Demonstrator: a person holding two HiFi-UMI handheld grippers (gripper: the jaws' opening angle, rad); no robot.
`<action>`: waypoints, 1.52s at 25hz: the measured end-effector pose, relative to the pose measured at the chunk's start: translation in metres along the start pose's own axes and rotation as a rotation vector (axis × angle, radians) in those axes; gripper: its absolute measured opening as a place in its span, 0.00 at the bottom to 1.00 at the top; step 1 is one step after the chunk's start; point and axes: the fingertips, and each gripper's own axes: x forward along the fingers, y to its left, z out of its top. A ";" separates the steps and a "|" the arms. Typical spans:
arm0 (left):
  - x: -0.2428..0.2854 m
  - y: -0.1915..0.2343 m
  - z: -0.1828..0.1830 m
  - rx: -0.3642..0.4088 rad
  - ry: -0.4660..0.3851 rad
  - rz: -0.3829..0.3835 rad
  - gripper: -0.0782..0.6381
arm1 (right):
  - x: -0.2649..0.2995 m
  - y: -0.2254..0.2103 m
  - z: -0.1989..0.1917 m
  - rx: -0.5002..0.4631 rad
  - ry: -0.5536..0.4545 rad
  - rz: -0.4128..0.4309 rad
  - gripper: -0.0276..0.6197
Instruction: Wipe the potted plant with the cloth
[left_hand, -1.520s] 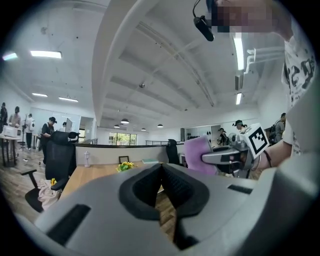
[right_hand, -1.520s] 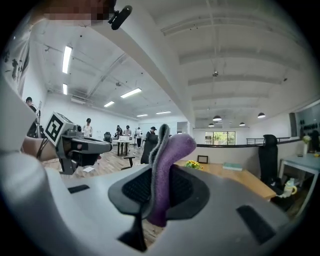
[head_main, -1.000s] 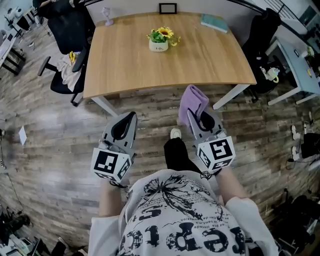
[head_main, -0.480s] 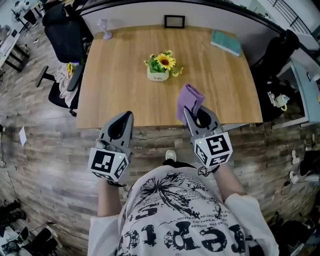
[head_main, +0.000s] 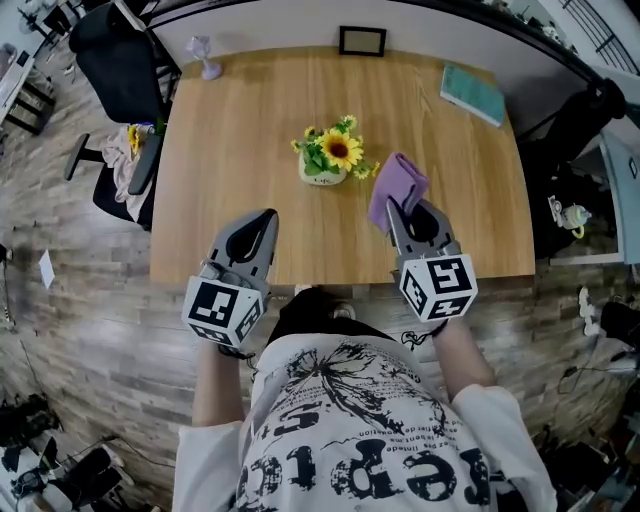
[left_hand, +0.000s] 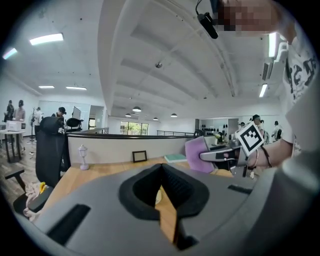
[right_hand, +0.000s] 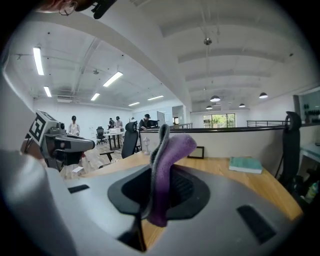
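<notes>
A small white pot with sunflowers, the potted plant (head_main: 331, 158), stands near the middle of the wooden table (head_main: 230, 130). My right gripper (head_main: 392, 211) is shut on a folded purple cloth (head_main: 396, 189), which sticks up from its jaws just right of the plant; the cloth (right_hand: 167, 165) fills the middle of the right gripper view. My left gripper (head_main: 266, 216) is shut and empty over the table's near edge, left of and nearer than the plant. In the left gripper view the jaws (left_hand: 161, 167) meet at the tips, and the cloth (left_hand: 199, 155) shows at the right.
A teal book (head_main: 474, 93) lies at the table's far right corner. A black picture frame (head_main: 362, 41) and a small lamp figurine (head_main: 205, 55) stand along the far edge. A black office chair (head_main: 120, 70) with clothes on it stands left of the table.
Both grippers have moved forward from over the floor to over the table's near part. The cloth now hangs just right of the plant.
</notes>
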 end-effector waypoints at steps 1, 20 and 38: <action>0.008 0.008 0.000 0.001 0.005 -0.015 0.11 | 0.006 -0.003 0.000 0.006 0.008 -0.019 0.15; 0.173 0.077 -0.114 0.005 0.284 -0.311 0.11 | 0.140 -0.092 -0.109 -0.051 0.324 -0.206 0.16; 0.203 0.072 -0.159 -0.037 0.304 -0.388 0.11 | 0.201 -0.037 -0.169 -0.074 0.465 0.046 0.16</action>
